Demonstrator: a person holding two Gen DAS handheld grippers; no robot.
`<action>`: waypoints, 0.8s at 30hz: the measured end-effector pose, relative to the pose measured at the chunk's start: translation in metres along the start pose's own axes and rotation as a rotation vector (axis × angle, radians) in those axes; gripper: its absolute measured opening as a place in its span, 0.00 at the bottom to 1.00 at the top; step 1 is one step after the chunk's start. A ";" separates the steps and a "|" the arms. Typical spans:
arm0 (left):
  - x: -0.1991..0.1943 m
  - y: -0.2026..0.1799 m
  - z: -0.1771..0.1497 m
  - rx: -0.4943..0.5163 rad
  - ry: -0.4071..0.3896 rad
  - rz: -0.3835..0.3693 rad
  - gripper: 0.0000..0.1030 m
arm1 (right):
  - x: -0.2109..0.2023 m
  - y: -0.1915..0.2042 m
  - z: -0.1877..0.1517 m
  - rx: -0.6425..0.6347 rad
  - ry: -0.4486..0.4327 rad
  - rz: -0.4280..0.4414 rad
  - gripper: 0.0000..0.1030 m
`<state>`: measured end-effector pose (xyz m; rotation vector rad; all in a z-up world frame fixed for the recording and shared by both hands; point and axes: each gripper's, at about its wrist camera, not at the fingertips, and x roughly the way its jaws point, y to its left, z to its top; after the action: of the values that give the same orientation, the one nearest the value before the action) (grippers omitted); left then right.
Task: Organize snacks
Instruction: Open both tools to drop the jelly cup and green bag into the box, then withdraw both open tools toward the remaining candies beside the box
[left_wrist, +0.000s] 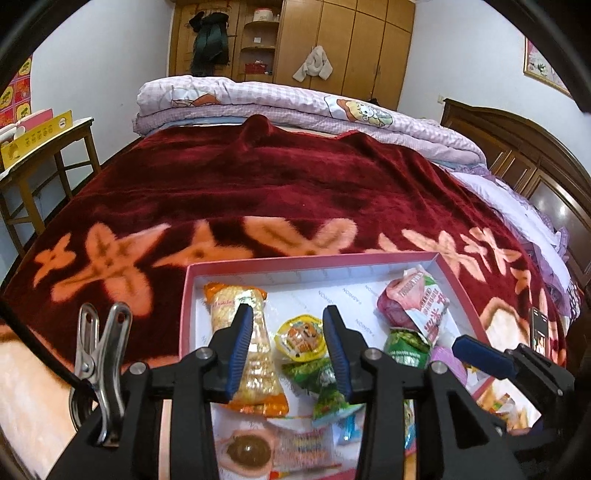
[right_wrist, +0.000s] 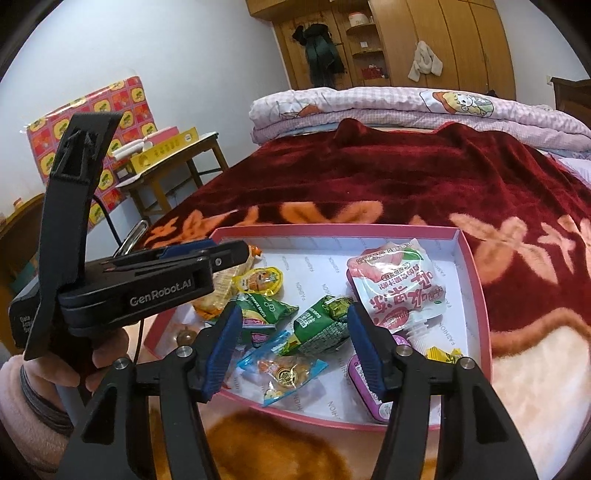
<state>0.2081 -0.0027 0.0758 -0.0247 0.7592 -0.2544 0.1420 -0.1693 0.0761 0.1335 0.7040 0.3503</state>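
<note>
Inside, lying loose in a pink-rimmed box (right_wrist: 476, 266) on the red flowered blanket (left_wrist: 258, 184): snacks. Among them a long cracker pack (left_wrist: 255, 354) far left, a yellow jelly cup (left_wrist: 301, 338) beside it, green packets (right_wrist: 325, 325) mid-box, a pink pouch (right_wrist: 399, 288) far right. Above these, left gripper (left_wrist: 289, 325) parted, gripping nothing; right gripper (right_wrist: 293, 317) spread wide, straddling a green packet, pads apart from it.

Left gripper (left_wrist: 288, 325) pointing downward with jaws standing apart, right gripper (right_wrist: 293, 321) tilting down, jaws gaping wider, a hand (right_wrist: 107, 354) gripping the left handle
</note>
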 end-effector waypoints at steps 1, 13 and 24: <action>-0.003 0.000 -0.001 0.000 -0.001 0.002 0.40 | -0.002 0.001 0.000 0.000 -0.002 0.002 0.59; -0.035 0.001 -0.015 -0.030 -0.002 -0.005 0.40 | -0.023 0.006 -0.005 -0.004 -0.013 0.034 0.59; -0.060 -0.006 -0.035 -0.054 0.007 -0.025 0.40 | -0.042 0.010 -0.014 -0.010 -0.003 0.050 0.59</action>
<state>0.1415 0.0079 0.0915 -0.0841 0.7732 -0.2579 0.1003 -0.1750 0.0930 0.1421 0.6969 0.4015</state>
